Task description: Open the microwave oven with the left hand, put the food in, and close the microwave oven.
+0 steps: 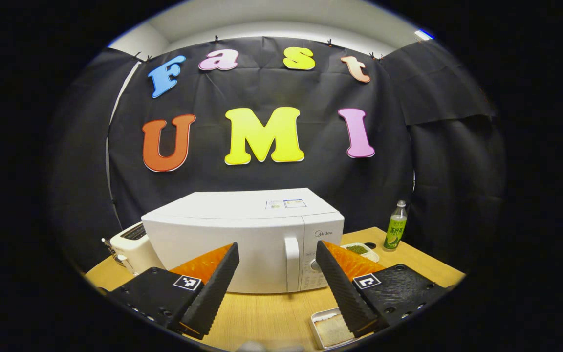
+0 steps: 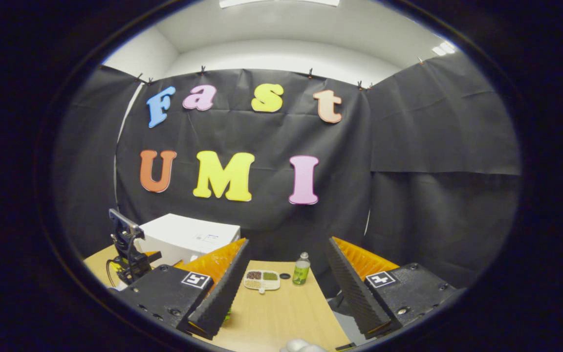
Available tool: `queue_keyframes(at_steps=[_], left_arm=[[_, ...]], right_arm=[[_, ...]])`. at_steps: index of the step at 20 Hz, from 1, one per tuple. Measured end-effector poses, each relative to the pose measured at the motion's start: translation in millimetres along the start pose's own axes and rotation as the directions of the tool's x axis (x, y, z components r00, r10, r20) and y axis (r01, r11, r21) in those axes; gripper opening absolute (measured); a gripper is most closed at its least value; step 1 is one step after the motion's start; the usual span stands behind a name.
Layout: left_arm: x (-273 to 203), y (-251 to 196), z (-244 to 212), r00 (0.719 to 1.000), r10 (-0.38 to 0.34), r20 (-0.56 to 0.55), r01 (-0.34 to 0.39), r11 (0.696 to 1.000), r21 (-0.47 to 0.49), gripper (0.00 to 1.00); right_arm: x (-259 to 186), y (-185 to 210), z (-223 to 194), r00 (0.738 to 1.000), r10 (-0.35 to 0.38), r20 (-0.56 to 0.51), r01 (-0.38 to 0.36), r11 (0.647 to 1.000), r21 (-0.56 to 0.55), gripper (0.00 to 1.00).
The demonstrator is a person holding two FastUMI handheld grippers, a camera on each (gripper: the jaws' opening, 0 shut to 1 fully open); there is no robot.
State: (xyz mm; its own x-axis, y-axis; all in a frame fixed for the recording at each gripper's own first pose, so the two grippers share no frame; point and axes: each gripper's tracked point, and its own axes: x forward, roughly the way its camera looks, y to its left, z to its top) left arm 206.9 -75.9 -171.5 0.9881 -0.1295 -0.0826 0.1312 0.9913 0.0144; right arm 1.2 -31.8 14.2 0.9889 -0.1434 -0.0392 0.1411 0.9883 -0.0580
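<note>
A white microwave oven [image 1: 242,239] stands on the wooden table [image 1: 271,313] with its door closed and its vertical handle [image 1: 292,264] toward the right. My left gripper [image 1: 276,283] is open in front of the door, some way off, with the handle between its fingers' lines. A small tray of food [image 1: 331,328] lies on the table near the right finger. In the right gripper view, my right gripper [image 2: 284,288] is open over the table's right part, the microwave [image 2: 188,237] far to its left.
A white toaster [image 1: 132,247] stands left of the microwave. A green bottle [image 1: 395,226] [image 2: 301,269] and a divided dish of food [image 2: 262,279] [image 1: 359,250] sit at the table's far right. The other gripper's black rig [image 2: 127,249] rises at the left.
</note>
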Motion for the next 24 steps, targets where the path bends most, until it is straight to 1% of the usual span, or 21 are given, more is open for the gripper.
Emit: queue_keyframes(at_steps=[1,2,3,4,5,6,7,8,9,10,12,13,14,15,16,17,18,19,20,22,24], left_arm=[[12,-5,-12,1.000,-0.010,-0.019,0.010,1.000,-0.012,0.96],[24,-8,-20,0.999,-0.014,-0.029,0.013,1.000,-0.016,0.97],[35,-11,-26,0.999,-0.015,-0.035,0.015,1.000,-0.006,0.94],[47,-15,-32,0.999,-0.017,-0.039,0.017,1.000,0.006,0.95],[56,-19,-36,0.999,-0.020,-0.035,0.021,1.000,0.012,0.94],[66,-24,-41,0.999,-0.033,-0.034,0.033,0.999,0.016,0.93],[73,-31,-45,0.998,-0.055,-0.034,0.056,0.998,0.016,0.92],[78,-31,-45,0.998,-0.056,-0.024,0.057,0.998,0.038,0.90],[83,-29,-47,0.999,-0.047,-0.025,0.049,0.998,0.051,0.83],[84,-27,-49,0.999,-0.042,-0.025,0.043,0.998,0.045,0.68],[85,-29,-49,0.998,-0.055,-0.020,0.056,0.998,0.035,0.69],[83,-22,-52,0.999,-0.024,-0.029,0.025,0.999,0.044,0.53],[86,-18,-59,0.998,-0.026,-0.059,0.028,0.999,0.030,0.42],[81,-19,-63,0.997,-0.032,-0.071,0.032,0.999,-0.001,0.30],[86,-20,-61,0.997,-0.045,-0.057,0.043,0.999,-0.031,0.29],[85,-20,-62,0.996,-0.060,-0.069,0.056,0.997,-0.057,0.24],[83,-21,-58,0.995,-0.074,-0.065,0.070,0.996,-0.061,0.24],[83,-22,-58,0.994,-0.081,-0.068,0.076,0.995,-0.065,0.17],[81,-21,-59,0.994,-0.086,-0.066,0.082,0.994,-0.066,0.16],[82,-20,-60,0.993,-0.089,-0.076,0.083,0.993,-0.079,0.06],[79,-21,-60,0.992,-0.099,-0.084,0.091,0.991,-0.094,0.06]], right_arm=[[-1,-4,-2,1.000,-0.014,-0.010,0.014,1.000,-0.001,0.92],[-1,-7,-2,0.999,-0.029,-0.016,0.029,1.000,-0.003,1.00],[0,-9,-5,0.999,-0.042,-0.025,0.042,0.999,-0.007,0.92],[1,-11,-6,0.998,-0.053,-0.031,0.052,0.999,-0.012,0.92],[1,-14,-6,0.998,-0.063,-0.028,0.063,0.998,-0.013,1.00],[2,-15,-5,0.997,-0.074,-0.029,0.074,0.997,-0.013,1.00],[3,-16,-9,0.995,-0.087,-0.039,0.086,0.996,-0.012,0.92],[3,-17,-11,0.995,-0.090,-0.047,0.090,0.996,-0.007,0.92],[3,-16,-11,0.995,-0.092,-0.047,0.092,0.996,-0.004,0.92],[2,-16,-12,0.994,-0.096,-0.053,0.096,0.995,-0.004,0.92],[3,-16,-12,0.994,-0.094,-0.055,0.094,0.996,-0.002,0.92],[3,-17,-15,0.993,-0.098,-0.062,0.098,0.995,-0.002,0.92],[3,-17,-18,0.993,-0.097,-0.068,0.097,0.995,0.001,0.92],[2,-16,-20,0.993,-0.093,-0.076,0.094,0.996,0.008,1.00],[2,-14,-21,0.993,-0.087,-0.082,0.089,0.996,0.017,0.92],[2,-15,-22,0.993,-0.087,-0.086,0.089,0.996,0.021,0.92],[1,-14,-21,0.993,-0.081,-0.087,0.084,0.996,0.022,0.92],[1,-13,-23,0.992,-0.081,-0.092,0.083,0.996,0.017,0.92],[1,-11,-22,0.993,-0.073,-0.092,0.075,0.997,0.015,0.92],[-1,-7,-19,0.994,-0.059,-0.092,0.061,0.998,0.011,0.92],[-2,-2,-17,0.995,-0.043,-0.086,0.044,0.999,0.009,0.92]])
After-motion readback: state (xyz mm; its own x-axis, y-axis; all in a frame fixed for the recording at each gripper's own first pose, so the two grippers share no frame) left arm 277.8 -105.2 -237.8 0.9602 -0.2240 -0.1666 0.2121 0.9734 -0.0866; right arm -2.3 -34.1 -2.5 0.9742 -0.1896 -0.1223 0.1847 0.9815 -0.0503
